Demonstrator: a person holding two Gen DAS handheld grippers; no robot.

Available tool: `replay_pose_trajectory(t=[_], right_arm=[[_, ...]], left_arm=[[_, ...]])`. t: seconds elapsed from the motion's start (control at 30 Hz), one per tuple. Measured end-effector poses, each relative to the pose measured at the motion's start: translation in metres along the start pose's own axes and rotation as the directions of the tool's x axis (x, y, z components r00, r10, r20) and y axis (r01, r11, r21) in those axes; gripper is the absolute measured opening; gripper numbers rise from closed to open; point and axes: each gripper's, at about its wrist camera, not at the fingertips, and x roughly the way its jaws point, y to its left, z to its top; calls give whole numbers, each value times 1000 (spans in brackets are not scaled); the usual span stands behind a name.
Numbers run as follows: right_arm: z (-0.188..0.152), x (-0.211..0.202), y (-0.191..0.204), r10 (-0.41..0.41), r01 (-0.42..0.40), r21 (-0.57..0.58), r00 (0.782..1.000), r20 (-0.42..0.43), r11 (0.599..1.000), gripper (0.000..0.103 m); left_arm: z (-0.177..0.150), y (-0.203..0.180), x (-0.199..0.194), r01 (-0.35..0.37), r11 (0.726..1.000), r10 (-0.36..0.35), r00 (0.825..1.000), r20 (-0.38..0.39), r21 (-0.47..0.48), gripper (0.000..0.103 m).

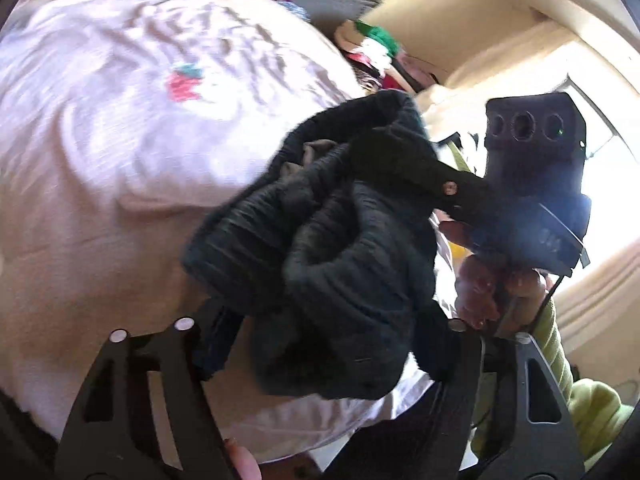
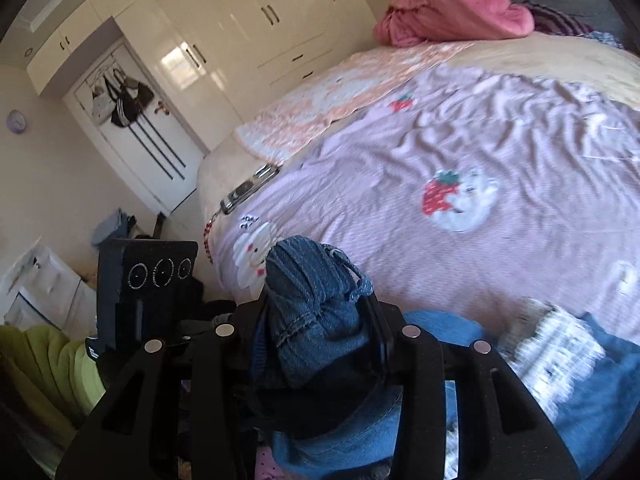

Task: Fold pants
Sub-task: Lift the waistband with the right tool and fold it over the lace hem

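Right wrist view: right gripper pinches bunched blue denim pants above the wrinkled pink bedsheet; left gripper clamps the same ribbed, dark-looking folds.

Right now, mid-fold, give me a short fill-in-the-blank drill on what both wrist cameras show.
1. The right gripper is shut on a bunch of blue ____ fabric.
2. The bedspread is printed with red ____.
3. On the bed's far end lies a crumpled ____ blanket.
4. The person's sleeve is ____ in colour.

Missing words: denim; strawberries; pink; green
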Motion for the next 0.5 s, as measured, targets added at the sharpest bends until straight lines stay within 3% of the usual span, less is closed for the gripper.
replay_pose_trajectory(t=[0.1, 0.5], right_arm=[[-4, -19, -10, -30, 29, 22, 999, 36, 999, 38], [-36, -74, -63, -77, 56, 146, 987, 140, 988, 41]], left_arm=[[3, -26, 11, 3, 998, -3, 1000, -9, 59, 57], [4, -73, 58, -56, 993, 57, 998, -13, 108, 57]])
